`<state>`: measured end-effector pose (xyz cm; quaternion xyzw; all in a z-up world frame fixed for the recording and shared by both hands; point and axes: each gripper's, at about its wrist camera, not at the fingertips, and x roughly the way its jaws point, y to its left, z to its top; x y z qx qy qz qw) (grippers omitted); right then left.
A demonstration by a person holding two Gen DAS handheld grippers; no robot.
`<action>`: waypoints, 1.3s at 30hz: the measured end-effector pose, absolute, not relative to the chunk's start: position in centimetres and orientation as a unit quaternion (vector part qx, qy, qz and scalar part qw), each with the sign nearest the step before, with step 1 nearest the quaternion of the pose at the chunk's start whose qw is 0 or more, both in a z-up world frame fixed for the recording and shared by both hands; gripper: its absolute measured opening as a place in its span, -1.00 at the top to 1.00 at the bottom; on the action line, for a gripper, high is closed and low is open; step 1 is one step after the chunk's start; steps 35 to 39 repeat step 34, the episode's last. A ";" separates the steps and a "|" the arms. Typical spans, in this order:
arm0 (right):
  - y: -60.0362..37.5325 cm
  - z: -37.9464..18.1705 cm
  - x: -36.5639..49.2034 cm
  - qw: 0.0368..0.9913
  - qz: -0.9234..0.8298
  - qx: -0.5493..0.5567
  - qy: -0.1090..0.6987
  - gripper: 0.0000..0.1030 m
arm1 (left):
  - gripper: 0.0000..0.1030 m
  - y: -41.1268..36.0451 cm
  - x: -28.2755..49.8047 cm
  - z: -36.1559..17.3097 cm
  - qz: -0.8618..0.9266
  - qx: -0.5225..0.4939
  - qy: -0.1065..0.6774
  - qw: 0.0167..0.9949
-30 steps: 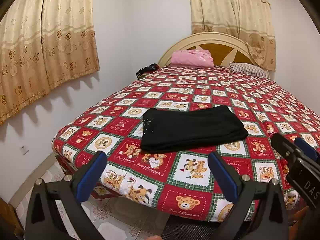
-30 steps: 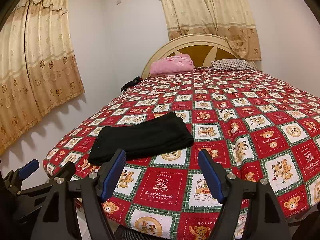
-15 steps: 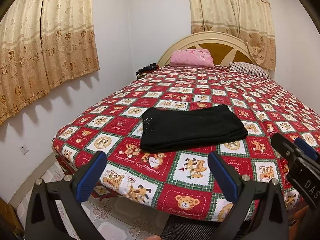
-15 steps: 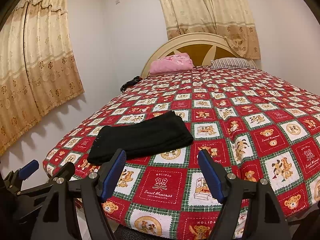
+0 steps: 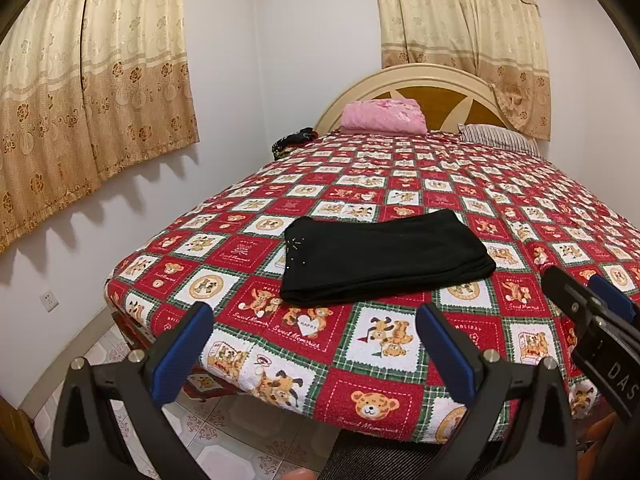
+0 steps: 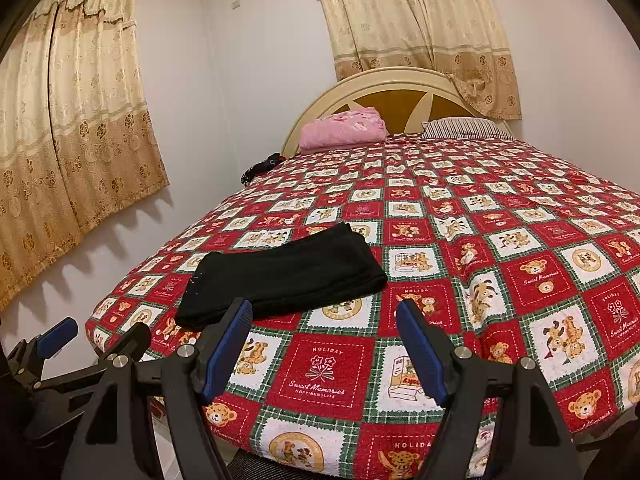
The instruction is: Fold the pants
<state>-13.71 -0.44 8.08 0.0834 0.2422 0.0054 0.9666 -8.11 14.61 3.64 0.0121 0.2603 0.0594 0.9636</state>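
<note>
- The black pants (image 5: 384, 258) lie folded into a flat rectangle on the bed (image 5: 400, 404), near its foot edge and toward its left side; in the right wrist view the pants (image 6: 284, 274) sit at about 10 o'clock from the centre.
- Small pale specks dot the pants' left end in the left wrist view.
- The left gripper (image 5: 314, 344) hovers just off the foot of the bed, its 2 blue-padded fingers (image 5: 182, 354) spread wide apart and gripping nothing; the pants show at 12 o'clock between them, well apart from the pads.
- The right gripper (image 6: 324, 344) likewise has its 2 fingers (image 6: 420, 354) spread wide and bare of cloth, with the pants at about 11 o'clock from the gap; its left pad overlaps the pants' near edge in this view, whether touching I cannot tell.
- In the left wrist view the right gripper (image 5: 600, 320) shows at 3 o'clock.
- The bed wears a red, white and green teddy-bear quilt (image 6: 500, 248).
- At the headboard (image 5: 436, 88), at 12 o'clock, lie a pink pillow (image 5: 384, 116) and a striped pillow (image 5: 500, 140).
- A dark bundle (image 5: 292, 142) sits at the bed's far left corner; what it is I cannot tell.
- Gold curtains (image 5: 88, 92) hang on the left wall.
- No container shows in either view.
</note>
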 end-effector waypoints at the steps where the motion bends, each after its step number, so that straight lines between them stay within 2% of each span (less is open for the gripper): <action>1: -0.5 8.1 -13.7 0.967 0.005 0.083 0.242 -0.48 | -1.00 14.6 -8.1 3.6 0.060 0.012 0.261 0.964; 39: -0.3 8.0 -13.6 0.965 0.005 0.082 0.248 -0.48 | -1.00 14.8 -7.7 3.5 0.043 0.000 0.274 0.961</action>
